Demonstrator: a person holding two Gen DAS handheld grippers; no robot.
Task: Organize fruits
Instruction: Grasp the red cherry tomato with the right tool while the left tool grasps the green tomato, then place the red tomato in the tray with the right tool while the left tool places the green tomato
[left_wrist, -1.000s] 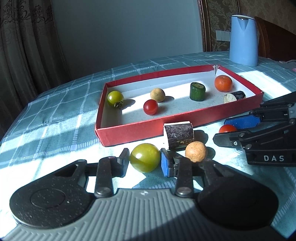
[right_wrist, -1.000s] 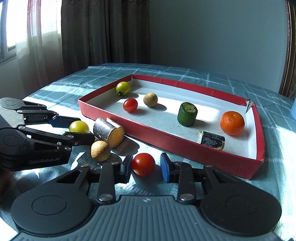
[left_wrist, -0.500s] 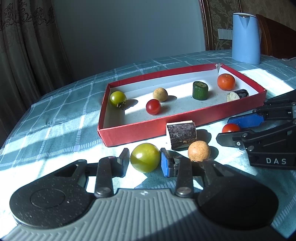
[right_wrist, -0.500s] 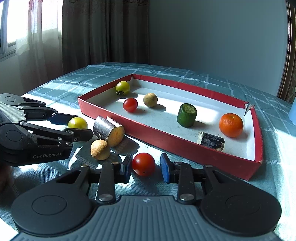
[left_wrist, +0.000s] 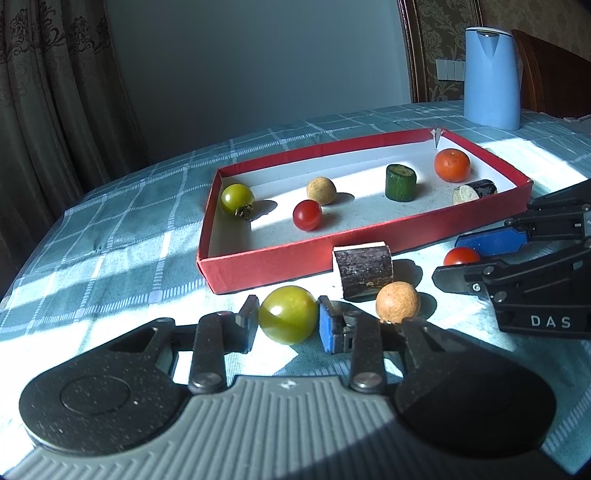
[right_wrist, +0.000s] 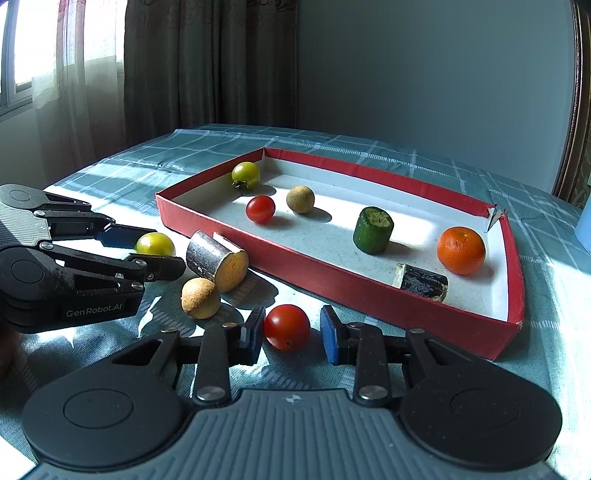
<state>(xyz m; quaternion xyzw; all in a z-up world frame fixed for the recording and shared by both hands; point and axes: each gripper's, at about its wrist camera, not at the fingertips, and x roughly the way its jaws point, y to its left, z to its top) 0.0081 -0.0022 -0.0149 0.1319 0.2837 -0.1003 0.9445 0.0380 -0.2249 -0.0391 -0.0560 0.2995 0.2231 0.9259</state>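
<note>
Left gripper (left_wrist: 288, 325): lower centre of the left wrist view, level and low over the checked tablecloth (left_wrist: 122, 258). Its pads flank a yellow-green tomato (left_wrist: 288, 314); both sit against or just beside the skin, and whether it is clamped cannot be told. In the right wrist view the same gripper (right_wrist: 151, 247) enters from the left edge.

Right gripper (right_wrist: 291, 334): lower centre of its own view, also low and level. Jaws apart around a red cherry tomato (right_wrist: 287, 326), with a visible gap at the blue right pad (right_wrist: 328, 339). In the left wrist view this gripper (left_wrist: 458, 262) enters from the right edge and hides the lower part of that tomato.

Loose items, mid-frame between the grippers and the box: a dark-barked cut cylinder (right_wrist: 216, 260) and a tan rough-skinned ball (right_wrist: 200, 297), close together.

Red shallow box (right_wrist: 369, 306): upper centre, white floor, one far corner torn. Contents, left to right: second yellow-green tomato (right_wrist: 245, 174), second red tomato (right_wrist: 260, 209), tan ball (right_wrist: 300, 199), cut cucumber piece (right_wrist: 373, 229) upright, dark cut piece (right_wrist: 421, 286) on its side, tangerine (right_wrist: 461, 250). Bare floor lies between the tan ball and the cucumber piece.

Blue kettle (left_wrist: 491, 77): upper right of the left wrist view, well apart from the box.
</note>
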